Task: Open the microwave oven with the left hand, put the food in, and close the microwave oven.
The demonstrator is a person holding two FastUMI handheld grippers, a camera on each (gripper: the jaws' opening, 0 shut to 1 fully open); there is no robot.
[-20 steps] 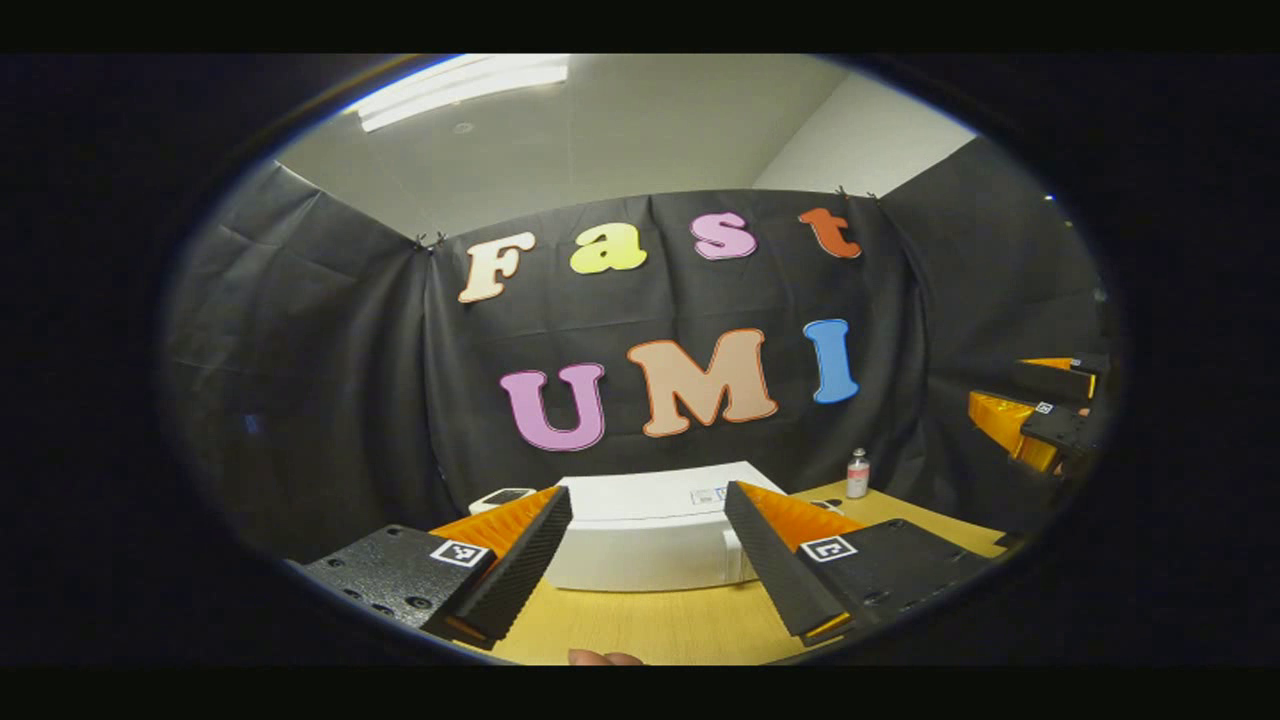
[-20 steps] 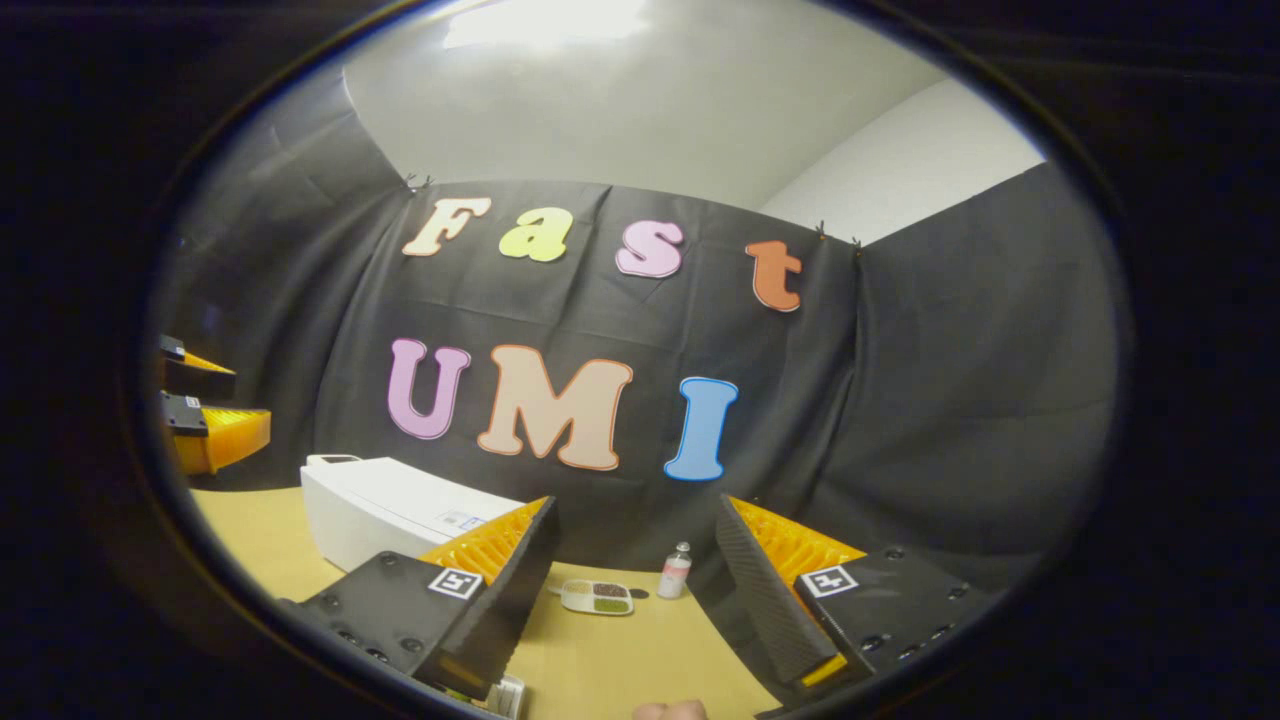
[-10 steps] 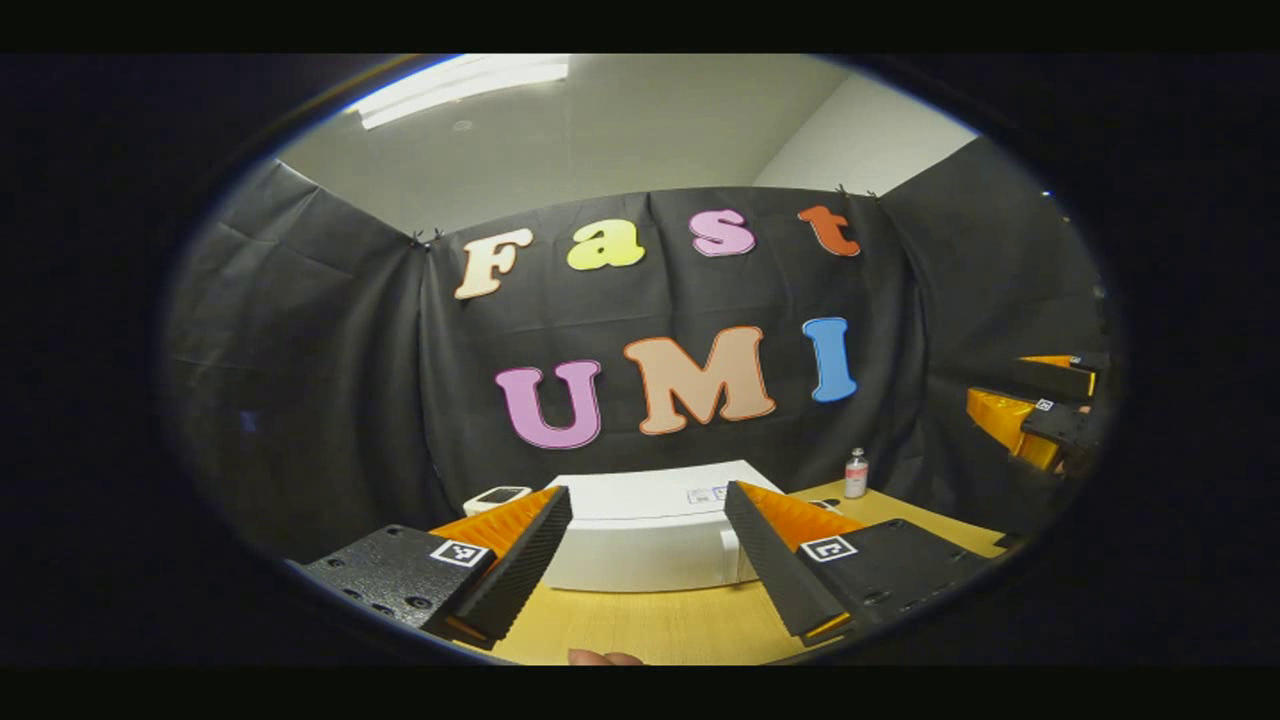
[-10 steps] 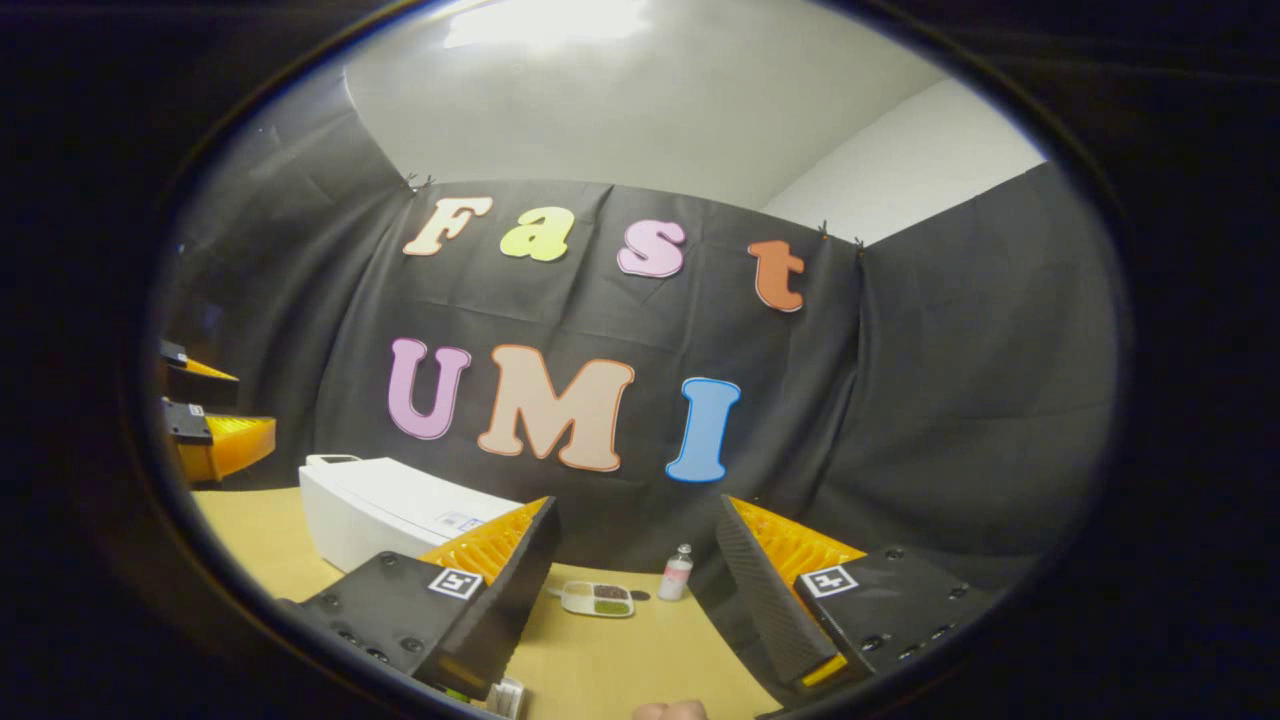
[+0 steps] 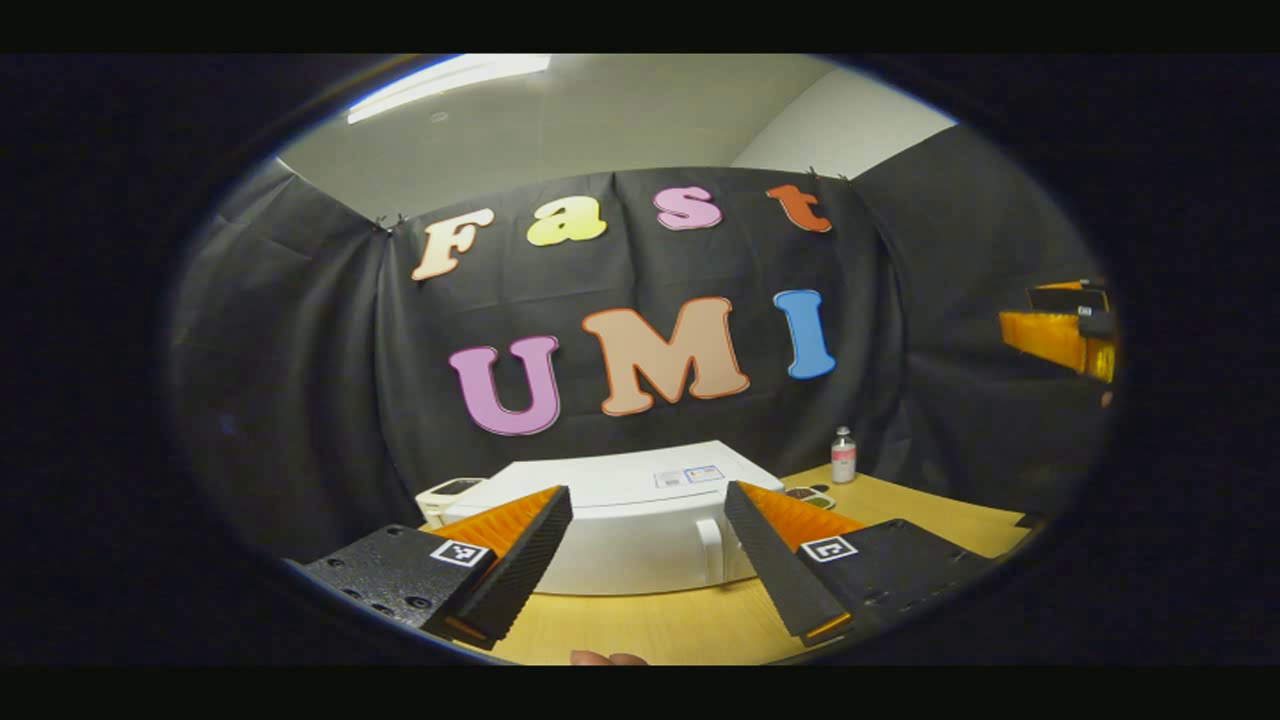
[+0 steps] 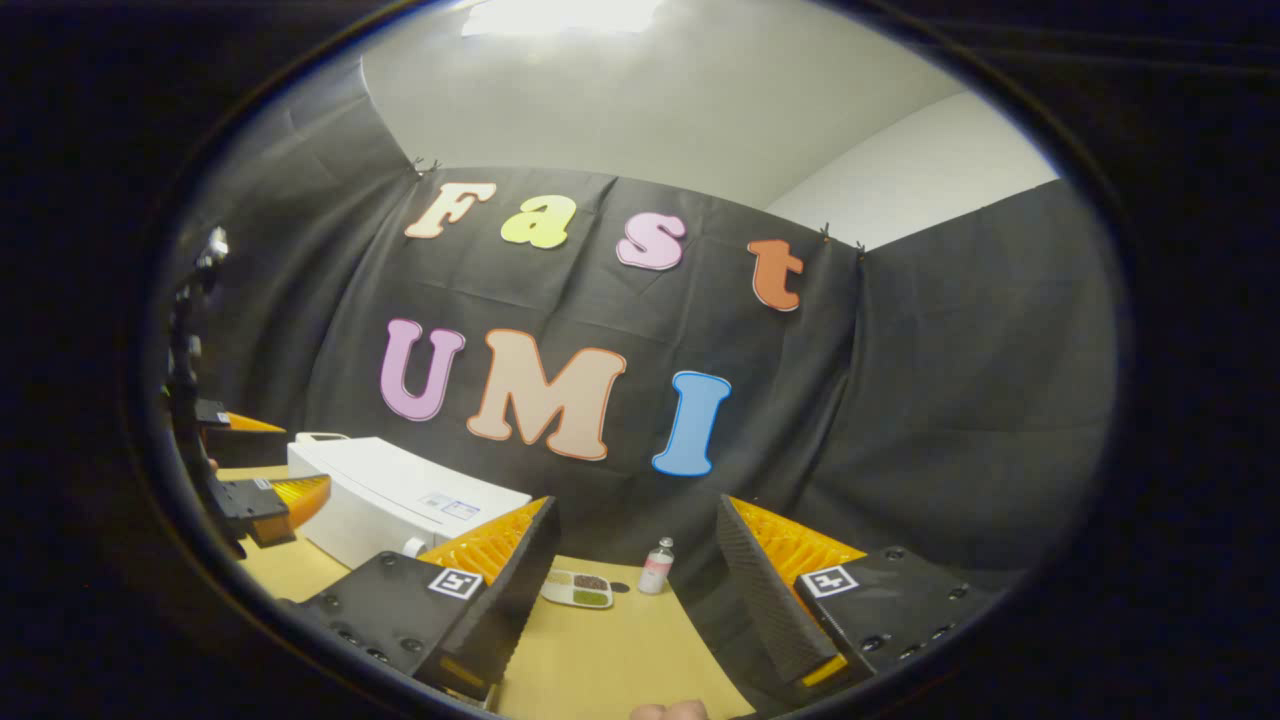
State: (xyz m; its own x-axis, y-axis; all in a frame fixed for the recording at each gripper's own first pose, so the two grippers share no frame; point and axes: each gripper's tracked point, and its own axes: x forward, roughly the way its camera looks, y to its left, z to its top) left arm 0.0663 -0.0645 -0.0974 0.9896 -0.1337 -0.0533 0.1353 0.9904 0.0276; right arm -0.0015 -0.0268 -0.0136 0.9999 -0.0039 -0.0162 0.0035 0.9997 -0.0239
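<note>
Both tongs gape wide and carry nothing. Left tongs (image 5: 648,560) have closed in on the white microwave oven (image 5: 620,520), now larger and lower in the left gripper view, so the reach for its handle (image 5: 709,548) looks underway. It sits mid-counter (image 5: 640,625), long axis along the back edge, door probably facing the person. Right tongs (image 6: 635,590) hover; beyond them lies the food tray (image 6: 577,588), beside a small bottle (image 6: 656,566).
</note>
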